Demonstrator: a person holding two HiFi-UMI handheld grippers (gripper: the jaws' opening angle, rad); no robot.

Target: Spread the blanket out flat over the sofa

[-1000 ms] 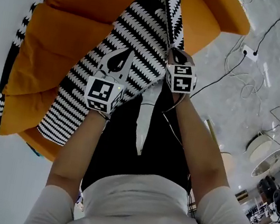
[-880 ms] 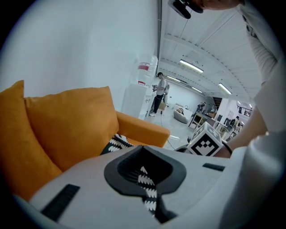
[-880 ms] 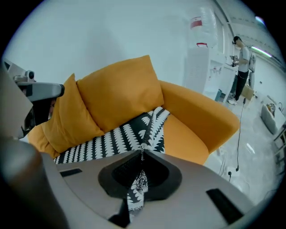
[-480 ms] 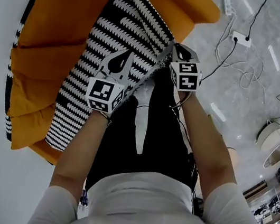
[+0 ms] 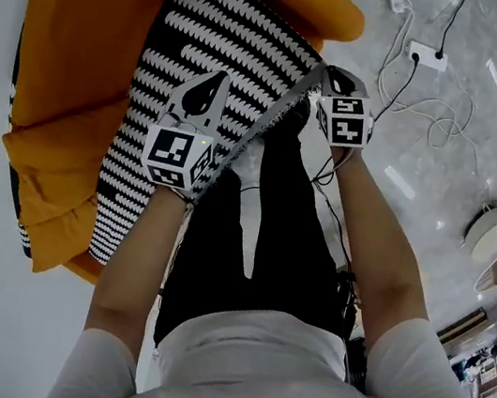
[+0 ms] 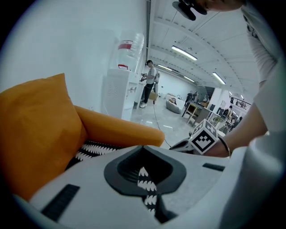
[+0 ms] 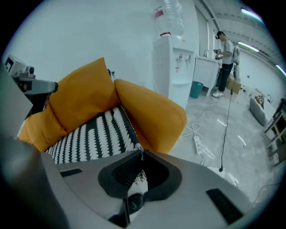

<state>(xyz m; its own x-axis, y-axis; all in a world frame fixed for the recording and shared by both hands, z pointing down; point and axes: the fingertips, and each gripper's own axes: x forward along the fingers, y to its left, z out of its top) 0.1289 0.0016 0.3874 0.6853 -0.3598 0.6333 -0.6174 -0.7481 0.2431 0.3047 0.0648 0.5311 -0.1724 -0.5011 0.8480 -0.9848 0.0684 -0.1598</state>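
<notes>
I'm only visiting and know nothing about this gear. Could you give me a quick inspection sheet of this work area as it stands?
Surface: orange sofa, seat largely under the blanket.
Job's things: black-and-white blanket lying across the seat, near edge lifted.
Clutter: nothing seen.
Grippers: left gripper and right gripper each shut on the blanket's near edge.
Cables: white cables and a power strip on the floor beside the sofa.
Surroundings: water dispenser, a person standing far off.
</notes>
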